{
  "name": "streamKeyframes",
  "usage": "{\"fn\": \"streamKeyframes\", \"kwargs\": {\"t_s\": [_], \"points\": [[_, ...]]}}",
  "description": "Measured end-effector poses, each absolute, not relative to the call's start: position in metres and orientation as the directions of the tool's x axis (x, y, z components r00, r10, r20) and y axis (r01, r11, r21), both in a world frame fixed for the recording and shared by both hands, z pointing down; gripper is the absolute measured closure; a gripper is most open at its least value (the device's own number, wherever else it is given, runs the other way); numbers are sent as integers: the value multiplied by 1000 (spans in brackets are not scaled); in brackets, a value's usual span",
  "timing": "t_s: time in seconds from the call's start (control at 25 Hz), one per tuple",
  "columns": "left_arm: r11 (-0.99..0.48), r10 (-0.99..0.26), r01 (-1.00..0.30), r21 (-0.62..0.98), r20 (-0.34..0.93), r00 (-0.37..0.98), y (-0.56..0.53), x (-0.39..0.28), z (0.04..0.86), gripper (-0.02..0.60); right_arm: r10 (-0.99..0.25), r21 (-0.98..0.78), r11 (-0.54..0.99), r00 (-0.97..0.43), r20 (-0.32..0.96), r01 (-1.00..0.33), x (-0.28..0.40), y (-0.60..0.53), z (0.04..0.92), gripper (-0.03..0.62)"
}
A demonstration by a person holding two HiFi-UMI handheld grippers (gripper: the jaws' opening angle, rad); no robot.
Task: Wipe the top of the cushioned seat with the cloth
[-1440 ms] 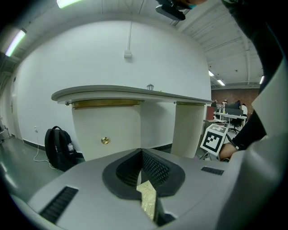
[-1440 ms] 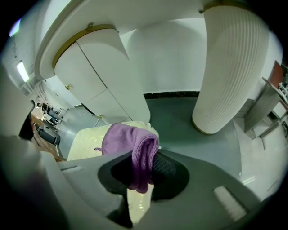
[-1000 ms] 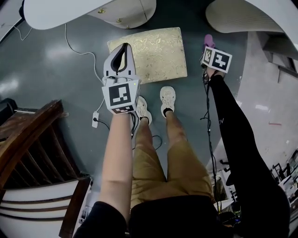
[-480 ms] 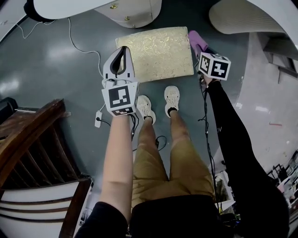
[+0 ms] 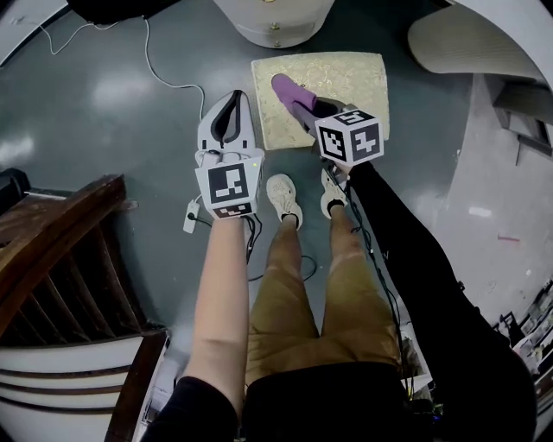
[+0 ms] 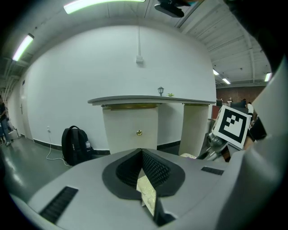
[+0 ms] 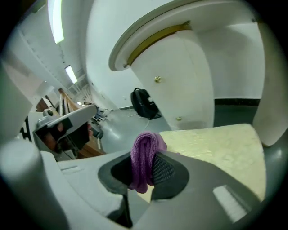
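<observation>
While the left forearm stretches bare and straight ahead over the grey floor [image 5: 104,112], the left tool [image 5: 234,98] points forward just beside the near left corner of the cushioned seat [image 5: 356,73]. Its two sides are pressed together at the tips with nothing between them. In the left gripper view a sliver of gold pattern shows below the point where they meet, apparently the seat beyond.

The right arm, in a black sleeve [image 5: 415,250], reaches forward and slightly inward. The right tool [image 5: 313,109] slants toward the upper left over the seat's left half and pinches the purple cloth [image 5: 289,89], which sticks out past the tips in a bunched fold.

Whether the cloth touches the gold fabric or hangs just above it cannot be told from any view. The right tool's marker cube [image 5: 350,135] covers part of the seat's near edge, and the seat's legs are out of sight. A white cabinet [image 5: 276,22] behind the seat is cut off by the head view's top edge. The person's shoes [image 5: 283,197] stand just short of the seat.
</observation>
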State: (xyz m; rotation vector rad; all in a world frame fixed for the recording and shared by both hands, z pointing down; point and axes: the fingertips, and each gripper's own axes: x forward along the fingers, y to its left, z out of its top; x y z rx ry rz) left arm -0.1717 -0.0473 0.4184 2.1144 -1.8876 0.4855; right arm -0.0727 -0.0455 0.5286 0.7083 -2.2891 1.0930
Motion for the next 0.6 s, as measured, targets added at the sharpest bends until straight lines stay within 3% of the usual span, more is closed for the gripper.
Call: {"fn": "streamKeyframes", "kwargs": {"t_s": [0.12, 0.2, 0.36, 0.6], "points": [[-119, -901, -993, -17, 421, 100, -38, -192, 425, 574, -153, -633, 530, -798, 584, -564, -125, -25, 536, 533], [-118, -896, -993, -20, 432, 98, -31, -203, 432, 574, -118, -638, 479, -765, 634, -603, -141, -21, 564, 533], [-127, -890, -991, -26, 444, 102, -22, -213, 443, 574, -108, -548, 410, -635, 765, -729, -138, -26, 615, 533], [-135, -885, -991, -20, 453, 111, -14, -206, 448, 574, -149, -470, 411, -566, 811, -781, -107, -34, 621, 533]]}}
